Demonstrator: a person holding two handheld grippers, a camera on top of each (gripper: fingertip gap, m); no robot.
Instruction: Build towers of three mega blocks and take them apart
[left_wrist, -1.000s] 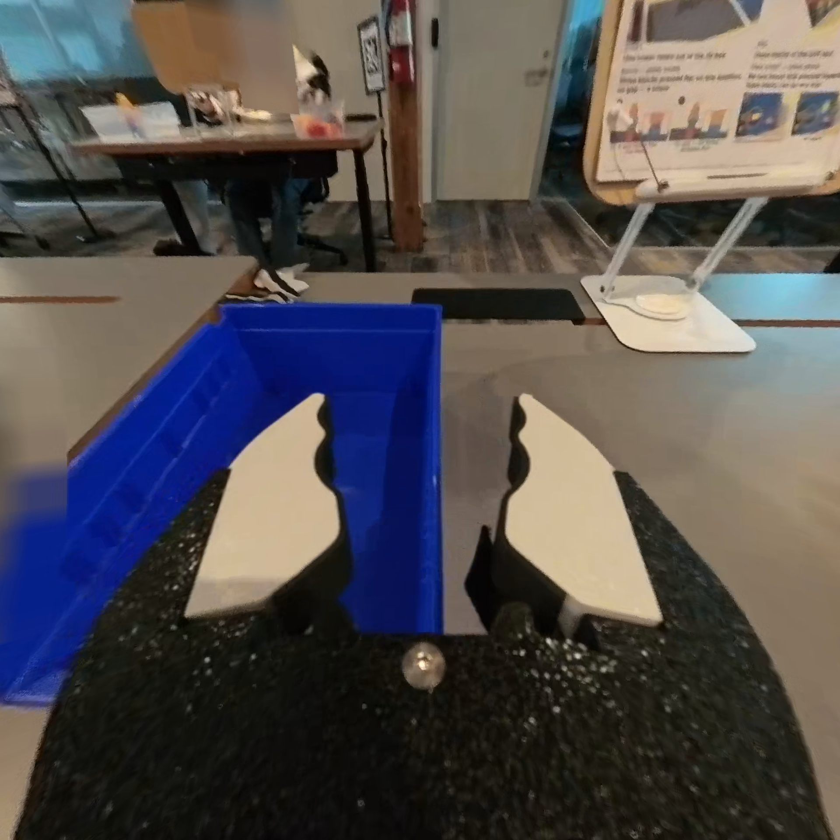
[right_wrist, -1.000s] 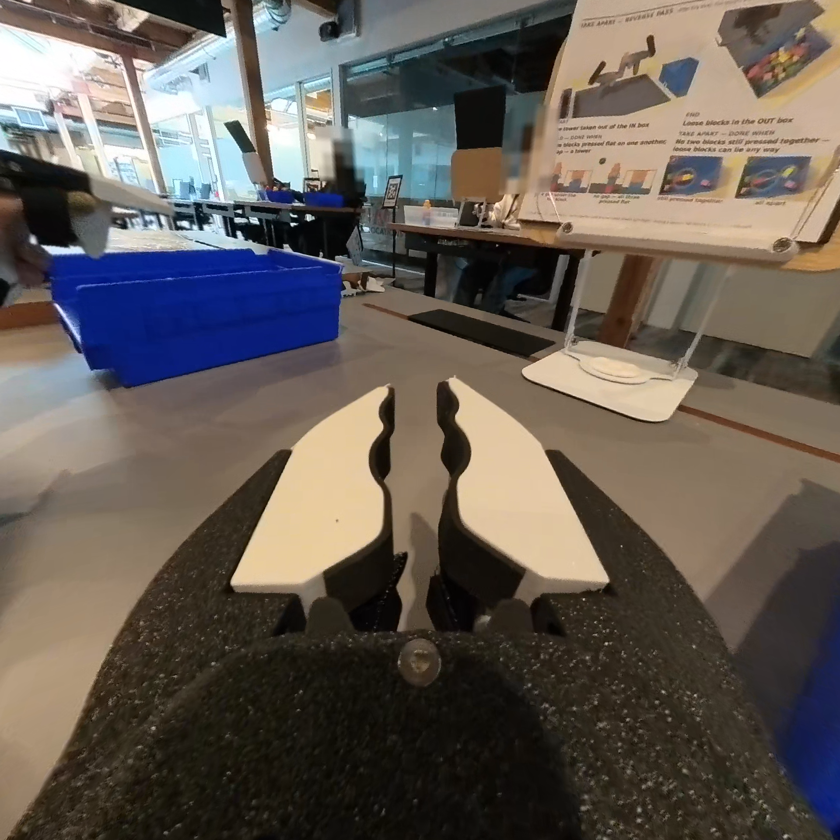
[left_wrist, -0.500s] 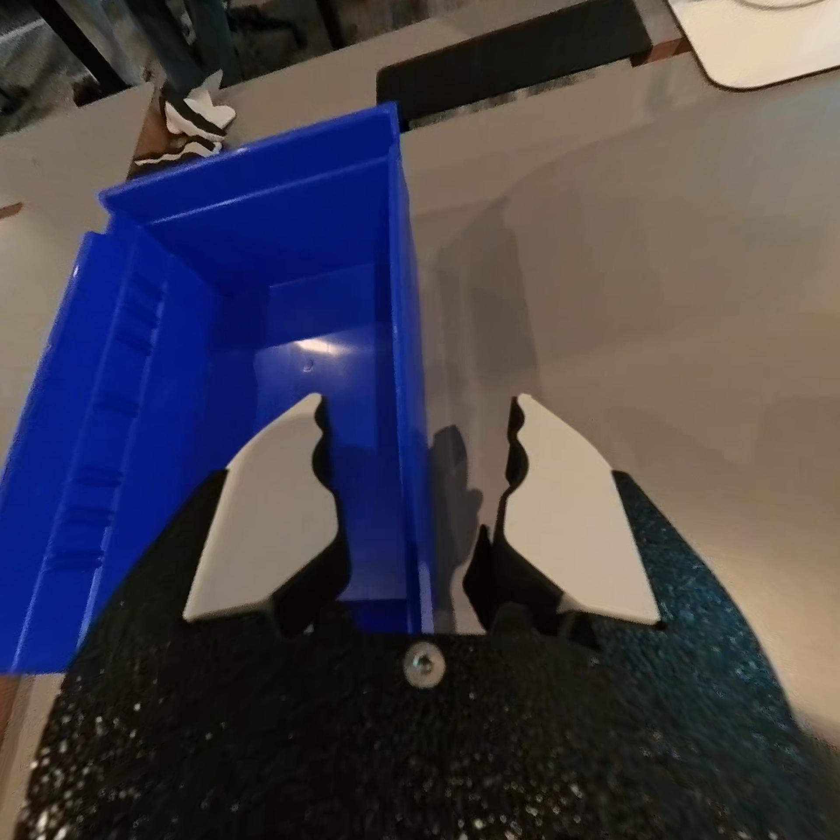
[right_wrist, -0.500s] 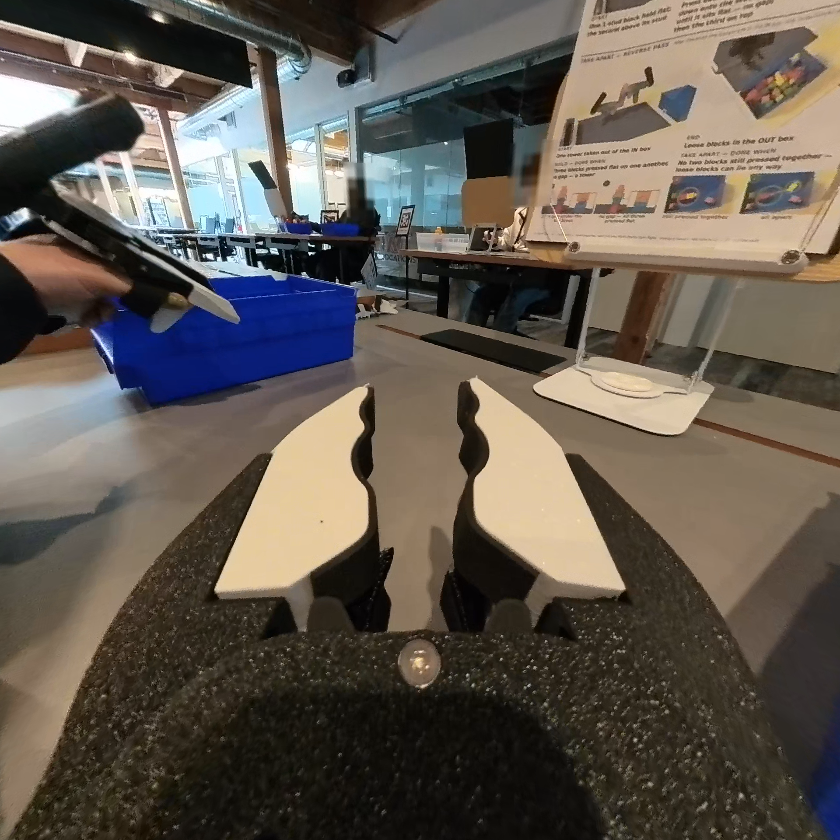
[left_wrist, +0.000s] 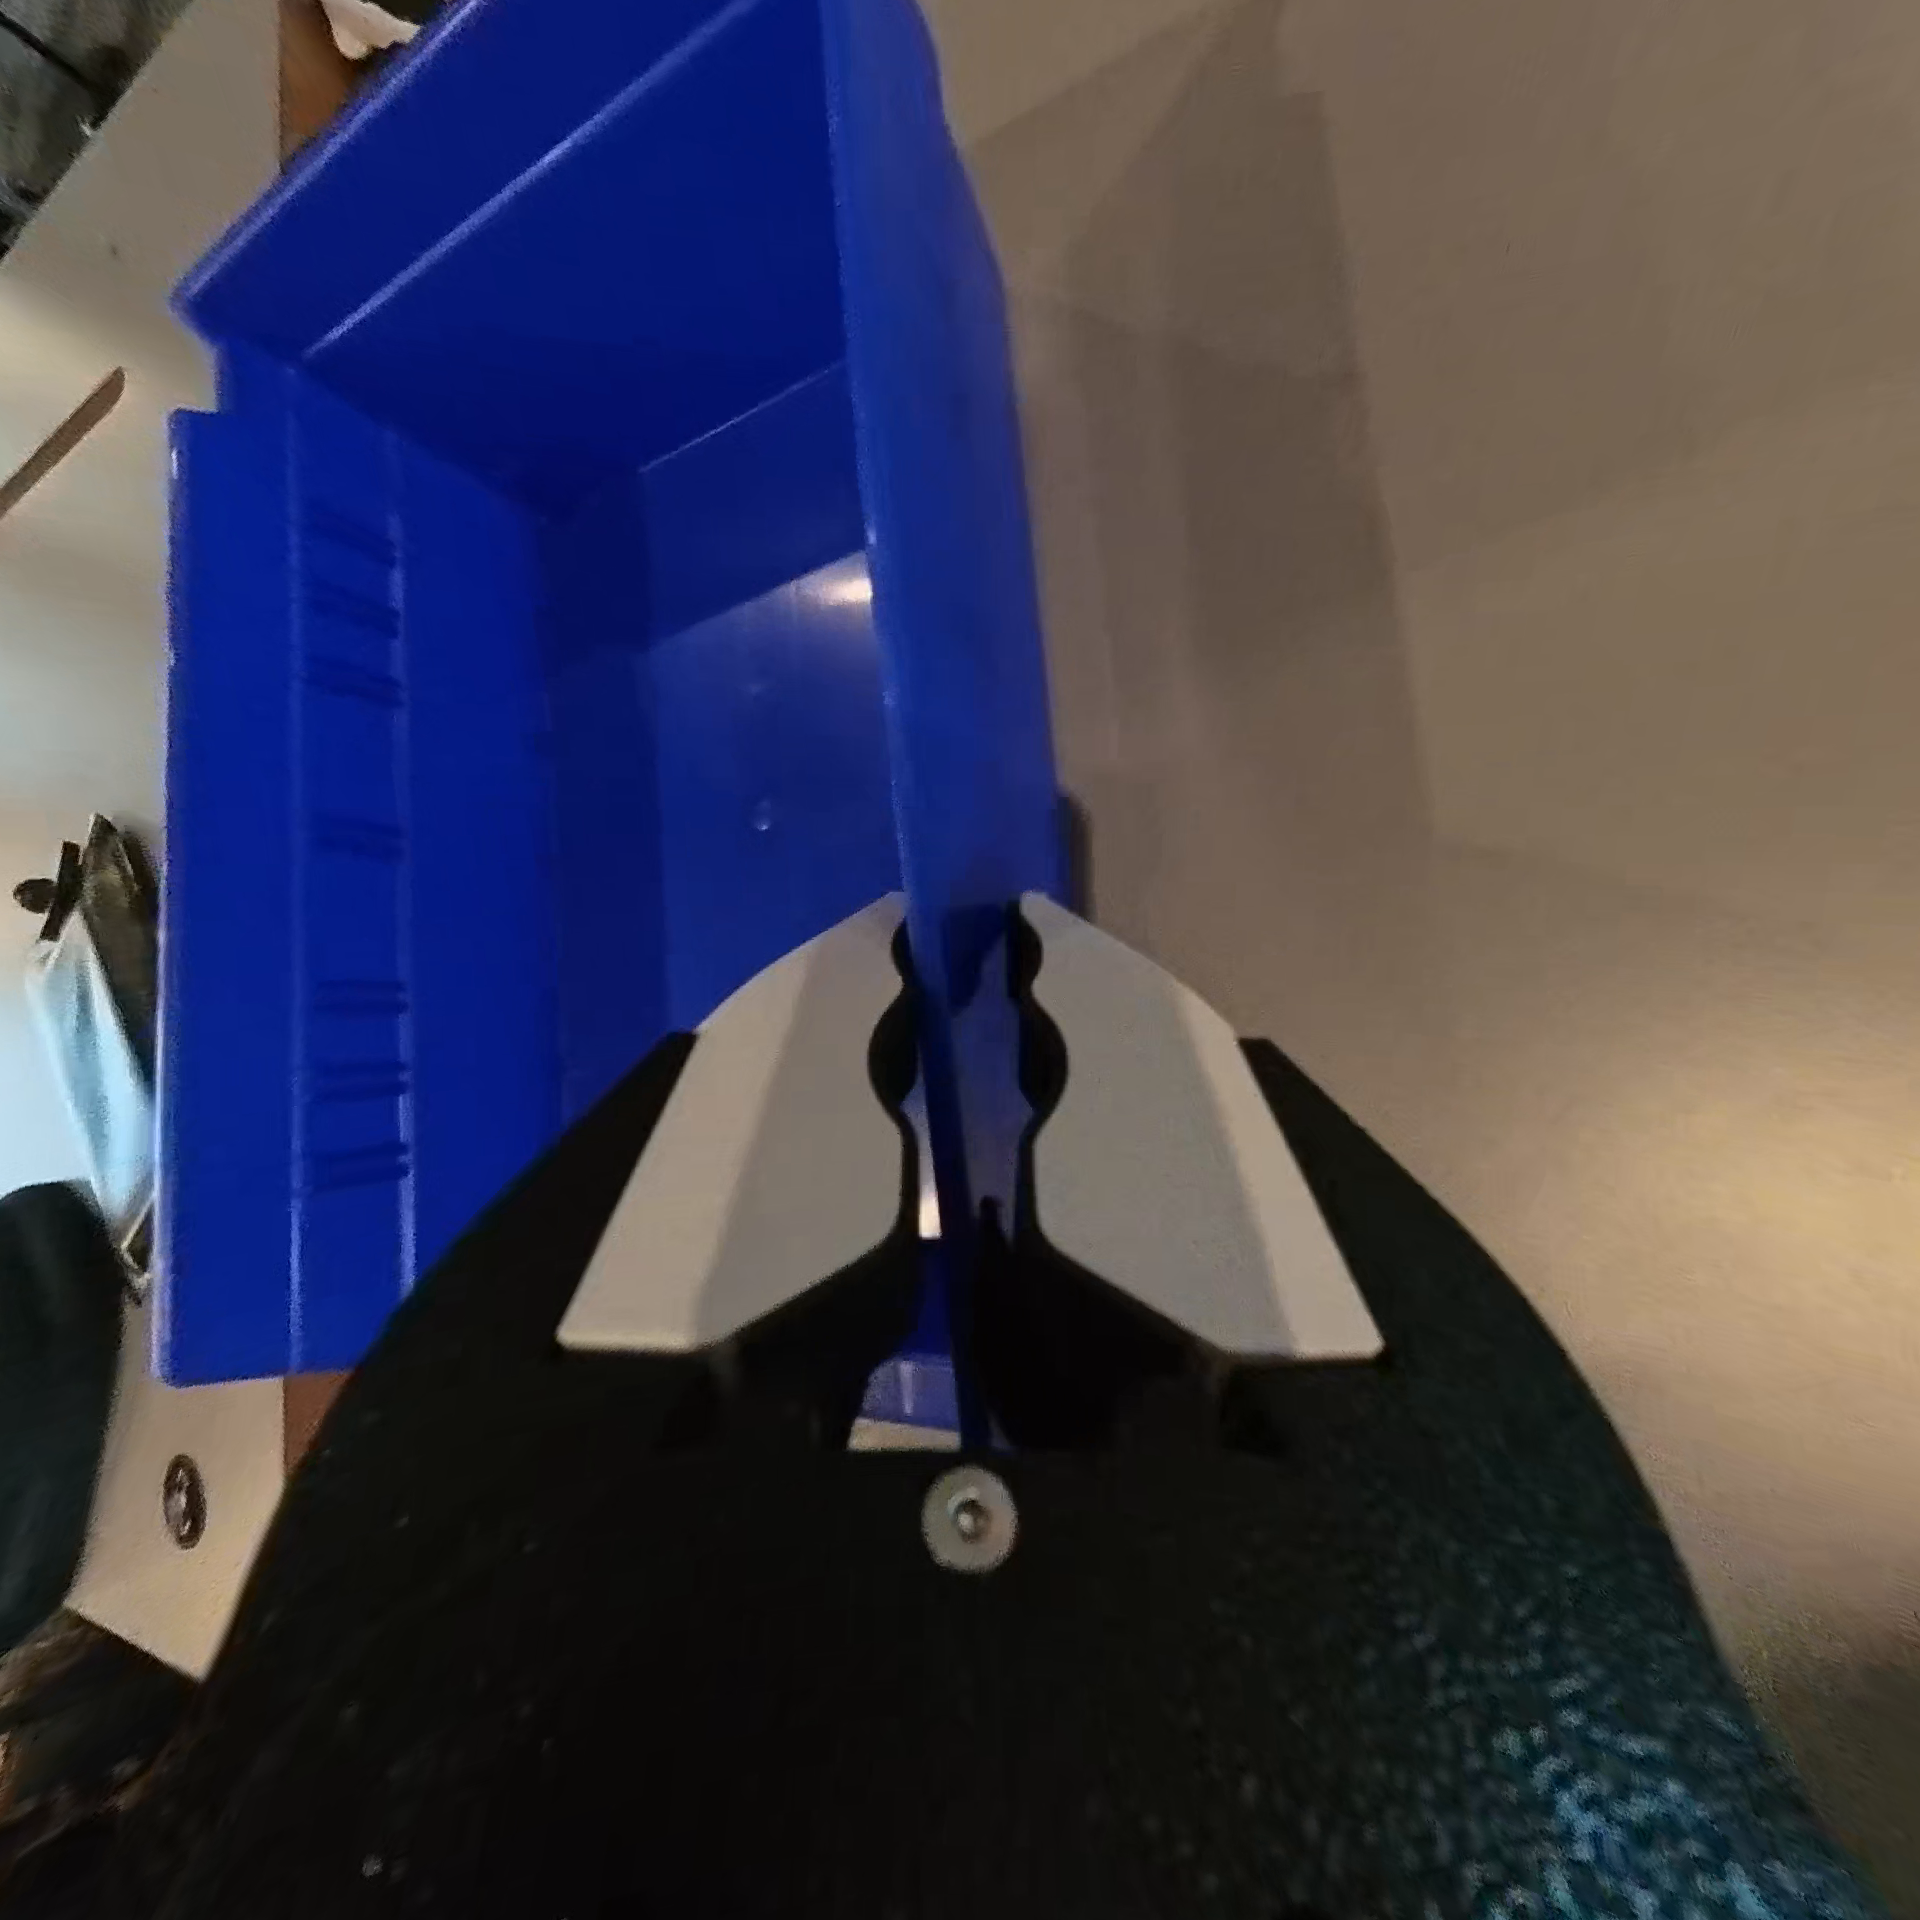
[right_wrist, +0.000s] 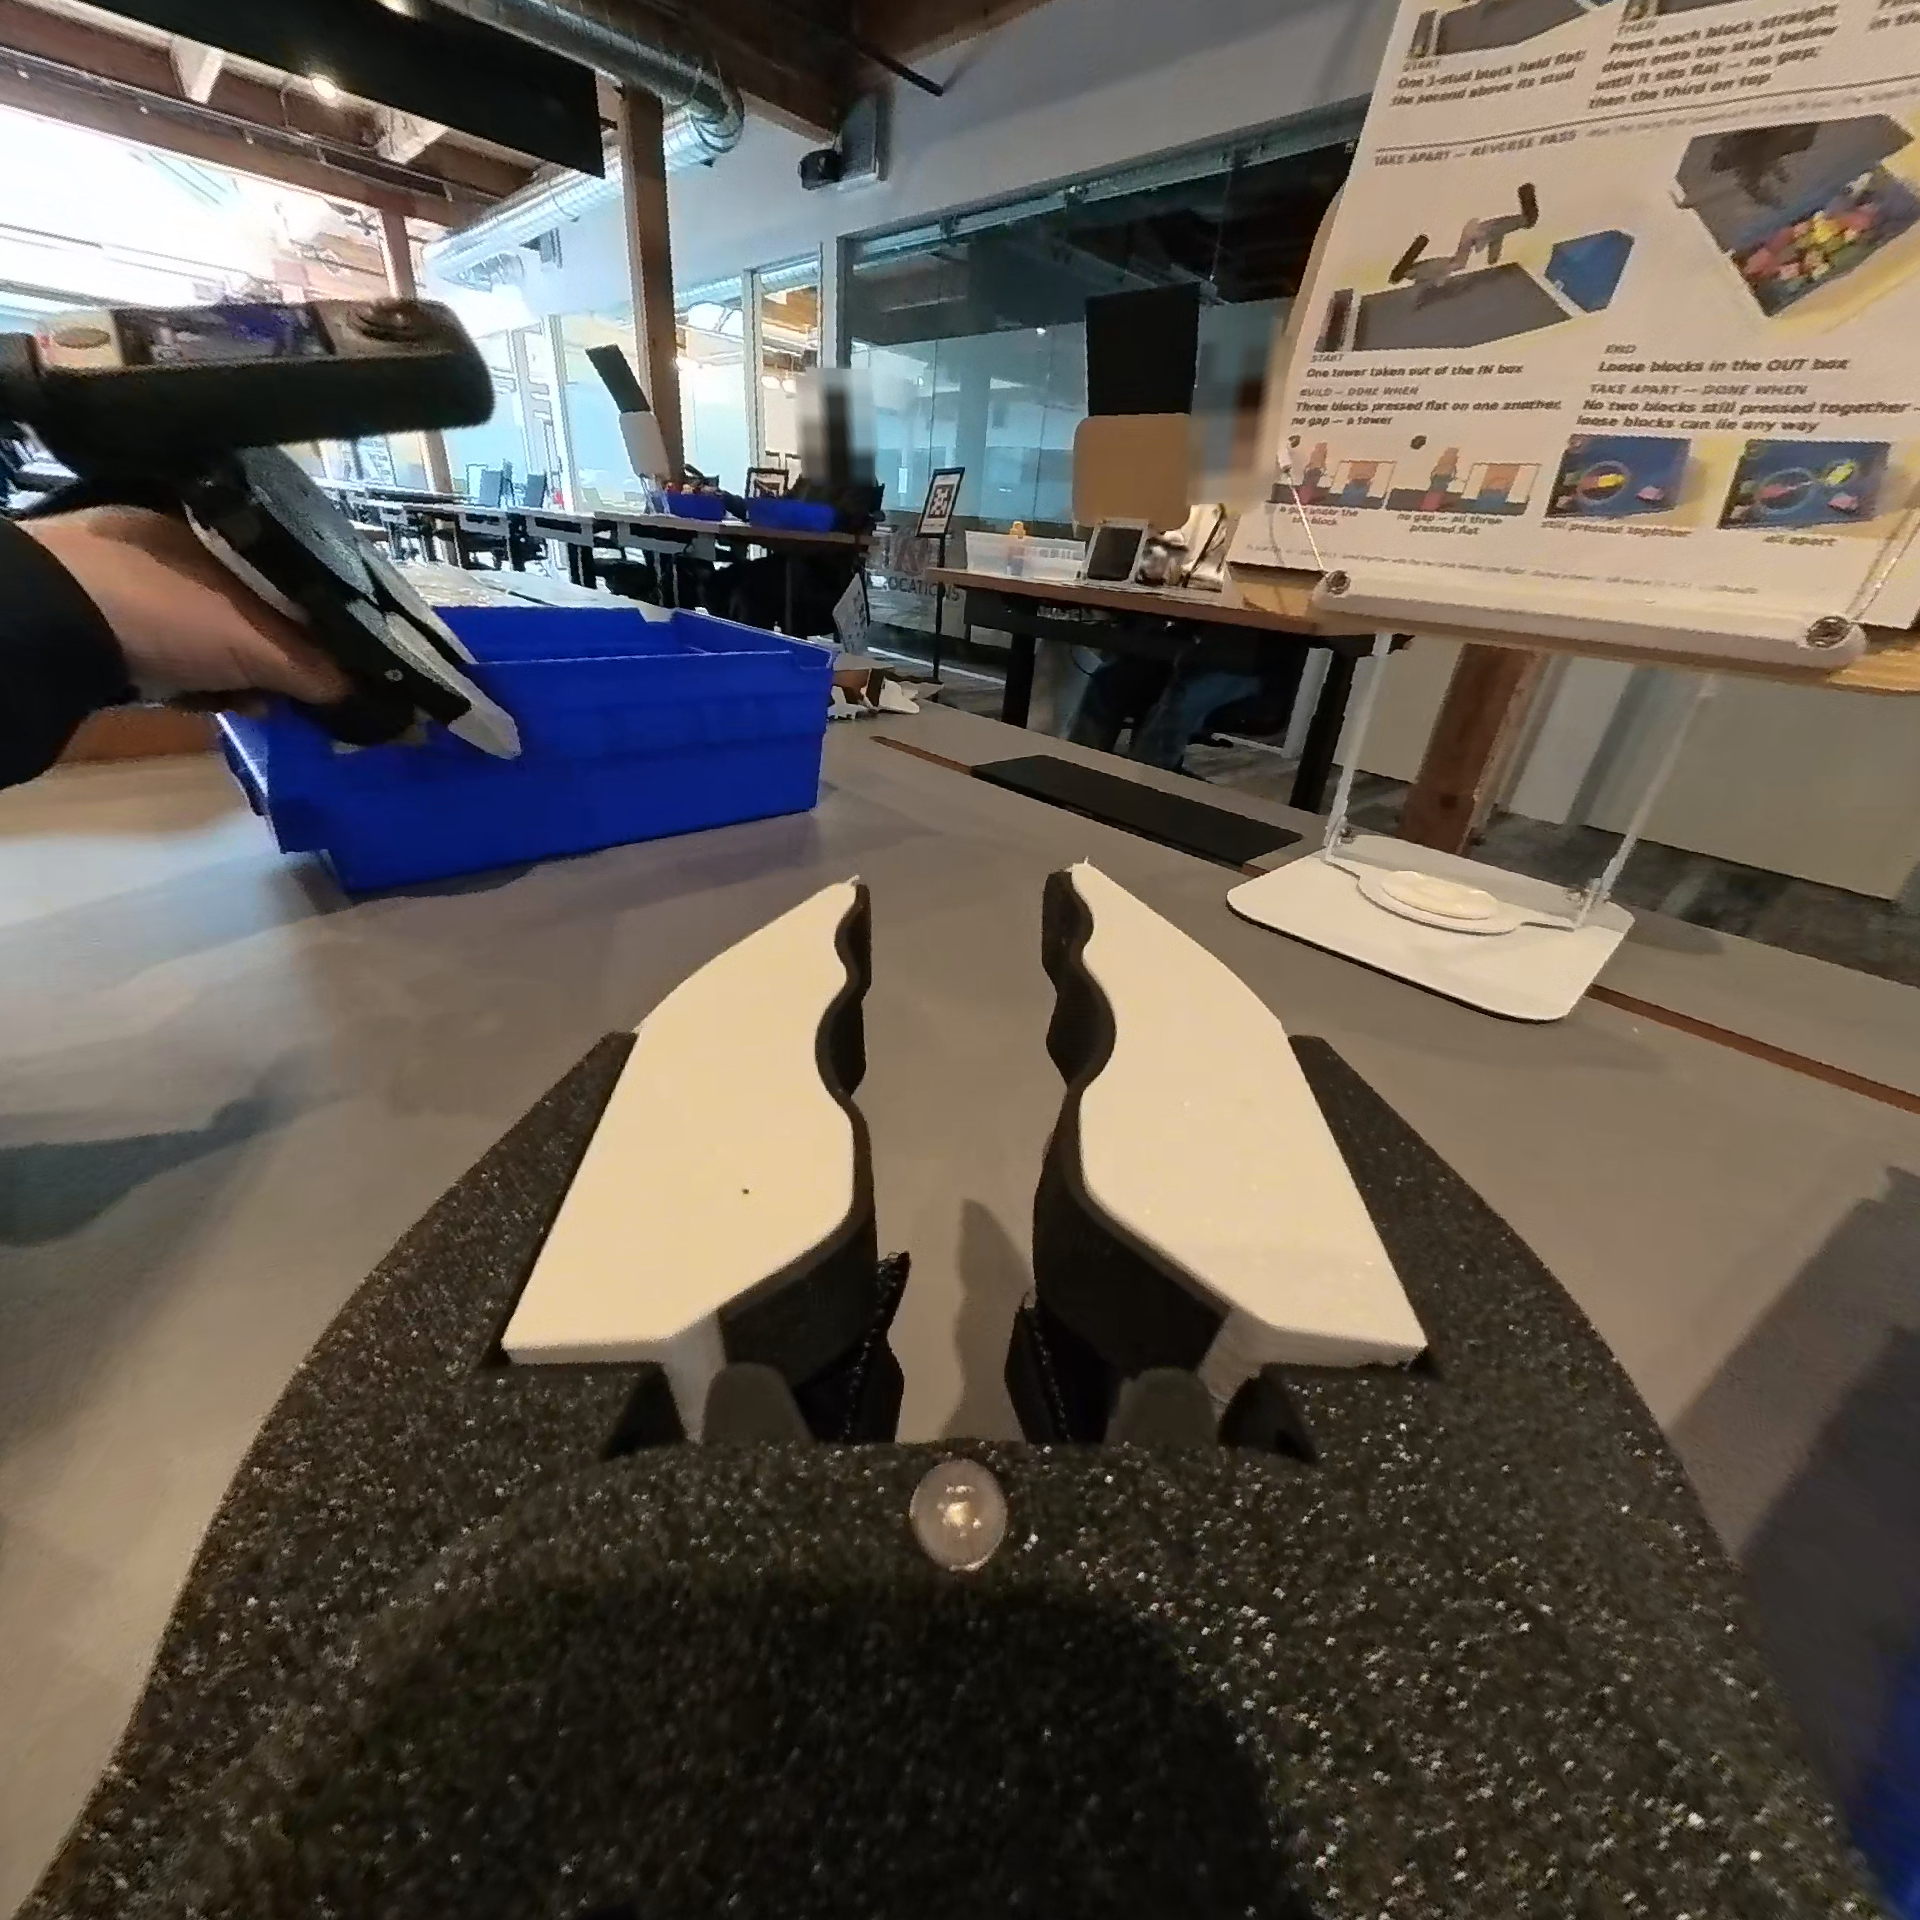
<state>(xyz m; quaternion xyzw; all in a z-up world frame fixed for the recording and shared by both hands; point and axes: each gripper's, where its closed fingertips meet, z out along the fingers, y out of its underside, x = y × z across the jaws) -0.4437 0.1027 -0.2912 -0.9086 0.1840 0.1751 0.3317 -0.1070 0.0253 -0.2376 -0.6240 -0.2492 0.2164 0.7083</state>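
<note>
Blue bin fills the left and centre of the left wrist view, its right wall clenched between the left gripper jaws. At lower centre of the right wrist view, the right gripper hangs released over the grey table; no blocks show.

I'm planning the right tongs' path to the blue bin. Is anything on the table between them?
Nothing visible does: only bare grey table lies between the right tongs and the blue bin. The left tongs are clamped on one bin wall, and the white sign stand sits off to the right.
</note>
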